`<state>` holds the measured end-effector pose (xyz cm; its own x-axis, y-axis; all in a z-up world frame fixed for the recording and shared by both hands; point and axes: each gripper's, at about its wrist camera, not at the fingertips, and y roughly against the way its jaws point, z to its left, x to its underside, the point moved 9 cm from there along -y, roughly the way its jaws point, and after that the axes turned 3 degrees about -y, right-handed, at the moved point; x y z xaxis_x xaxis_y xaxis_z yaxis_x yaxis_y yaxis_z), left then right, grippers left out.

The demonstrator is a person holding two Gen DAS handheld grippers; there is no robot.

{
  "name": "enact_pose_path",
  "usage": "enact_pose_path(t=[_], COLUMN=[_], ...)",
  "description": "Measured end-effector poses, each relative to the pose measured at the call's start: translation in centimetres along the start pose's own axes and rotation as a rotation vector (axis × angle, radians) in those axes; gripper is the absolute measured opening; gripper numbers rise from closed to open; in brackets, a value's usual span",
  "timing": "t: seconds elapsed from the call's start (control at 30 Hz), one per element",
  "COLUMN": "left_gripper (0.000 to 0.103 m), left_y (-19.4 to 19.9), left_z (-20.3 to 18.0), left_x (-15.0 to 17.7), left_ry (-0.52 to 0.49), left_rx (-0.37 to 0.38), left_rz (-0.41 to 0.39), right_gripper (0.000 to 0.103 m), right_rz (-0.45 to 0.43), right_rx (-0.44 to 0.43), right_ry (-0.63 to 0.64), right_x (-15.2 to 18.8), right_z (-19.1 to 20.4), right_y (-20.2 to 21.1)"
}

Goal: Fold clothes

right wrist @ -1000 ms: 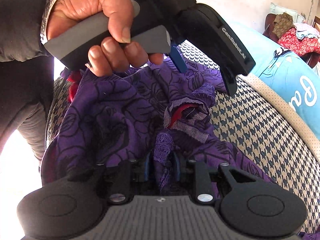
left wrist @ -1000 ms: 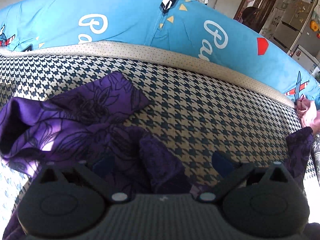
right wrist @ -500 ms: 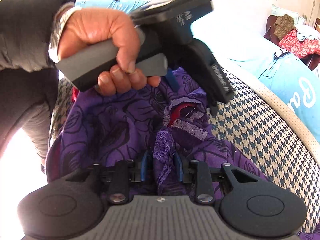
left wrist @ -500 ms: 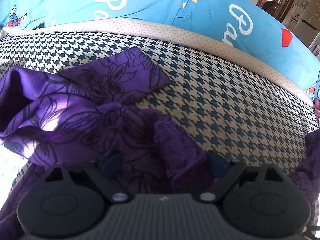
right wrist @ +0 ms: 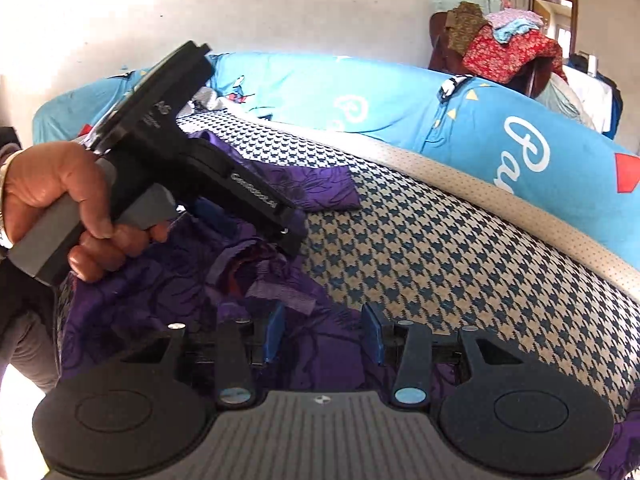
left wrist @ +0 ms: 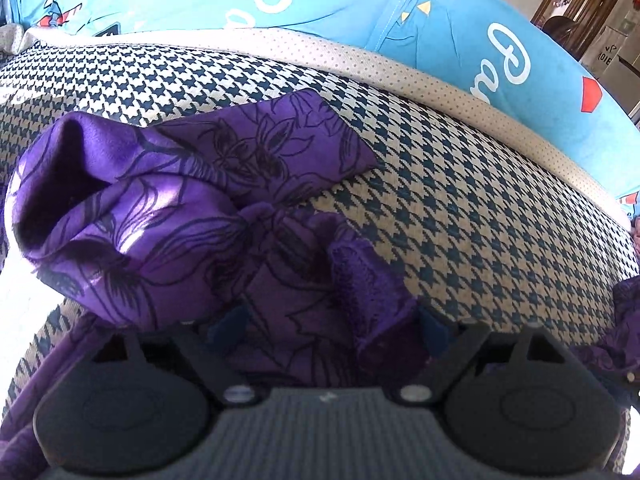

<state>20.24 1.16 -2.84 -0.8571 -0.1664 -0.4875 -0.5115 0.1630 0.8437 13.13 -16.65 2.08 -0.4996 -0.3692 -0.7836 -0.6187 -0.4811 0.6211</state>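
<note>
A: Task item first. Where's it sitting?

B: Purple floral garment (left wrist: 168, 216), bunched in the lower left of the left wrist view, lying on the houndstooth bed cover (left wrist: 460, 216). One flat panel is sticking out toward frame centre, a sleeve-like tube is gaping open at the left edge, and a lacy trim strip is running down toward the bottom centre.

A: Folded?

B: Not looking folded. It's crumpled, no squared edges, neckline with a red inner bit showing in the right wrist view (right wrist: 256, 264). I'd judge most of the folding is left: it's needing spreading flat, then the folds. More I can't say from one moment.

A: Grippers?

B: Left gripper (left wrist: 332, 320) is sitting spread wide, blue pads either side of the cloth and trim, nothing pinched that I can see. Right gripper (right wrist: 322, 332) is standing apart too, a clear gap between its blue pads, cloth lying under them, nothing held.

A: Anything else?

B: The person's left hand (right wrist: 60, 208) is wrapping the left gripper's handle at mid-left of the right wrist view. Blue printed quilt (left wrist: 360, 4) is running along the top, clothes pile (right wrist: 504, 36) in the upper right, well apart from the garment.
</note>
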Motion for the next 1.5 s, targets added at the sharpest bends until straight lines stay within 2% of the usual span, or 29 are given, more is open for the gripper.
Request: enact_pose_path(t=[0.17, 0.2, 0.23, 0.27, 0.33, 0.5, 0.6, 0.73, 0.8, 0.9, 1.03, 1.13, 1.2, 1.27, 1.5], left_gripper=[0.088, 0.088, 0.088, 0.088, 0.088, 0.088, 0.089, 0.089, 0.089, 0.09, 0.091, 0.092, 0.093, 0.094, 0.095], left_y=[0.1, 0.1, 0.2, 0.2, 0.2, 0.2, 0.3, 0.3, 0.3, 0.3, 0.3, 0.2, 0.2, 0.2, 0.2], left_z=[0.3, 0.4, 0.4, 0.4, 0.4, 0.6, 0.7, 0.9, 1.0, 1.1, 1.0, 0.8, 0.6, 0.6, 0.6], left_x=[0.0, 0.0, 0.0, 0.0, 0.0, 0.1, 0.2, 0.2, 0.2, 0.3, 0.4, 0.5, 0.6, 0.6, 0.6], left_ry=[0.017, 0.019, 0.02, 0.02, 0.021, 0.036, 0.037, 0.048, 0.056, 0.058, 0.05, 0.033, 0.019, 0.013, 0.014], left_rx=[0.009, 0.01, 0.011, 0.011, 0.012, 0.018, 0.02, 0.027, 0.03, 0.031, 0.024, 0.013, 0.005, 0.003, 0.009], left_rz=[0.002, 0.002, 0.002, 0.002, 0.002, 0.003, 0.005, 0.007, 0.008, 0.008, 0.004, 0.0, -0.003, -0.005, -0.004], right_gripper=[0.041, 0.037, 0.024, 0.015, 0.009, 0.007, 0.007, 0.007, 0.007, 0.007, 0.012, 0.014, 0.021, 0.033, 0.043], right_rz=[0.07, 0.076, 0.08, 0.079, 0.073, 0.054, 0.102, 0.187, 0.207, 0.188, 0.091, 0.056, 0.037, 0.017, -0.052], right_rx=[0.003, 0.01, 0.017, 0.024, 0.036, 0.09, 0.138, 0.157, 0.166, 0.175, 0.176, 0.125, 0.088, 0.051, -0.078], right_ry=[-0.061, -0.057, -0.055, -0.059, -0.072, -0.075, -0.1, -0.094, -0.095, -0.121, -0.157, -0.141, -0.127, -0.113, -0.064], right_x=[0.9, 1.1, 1.1, 1.2, 1.3, 1.4, 2.4, 4.5, 5.2, 5.2, 3.9, 2.9, 2.3, 1.6, -0.5], right_z=[-1.1, -1.1, -1.1, -1.2, -1.4, -2.6, -3.9, -4.7, -5.2, -6.0, -6.6, -5.4, -4.5, -3.6, -0.3], right_y=[-1.0, -1.0, -1.0, -0.9, -0.5, 1.6, 2.5, 3.2, 3.8, 5.0, 6.3, 5.8, 5.4, 5.0, 3.6])
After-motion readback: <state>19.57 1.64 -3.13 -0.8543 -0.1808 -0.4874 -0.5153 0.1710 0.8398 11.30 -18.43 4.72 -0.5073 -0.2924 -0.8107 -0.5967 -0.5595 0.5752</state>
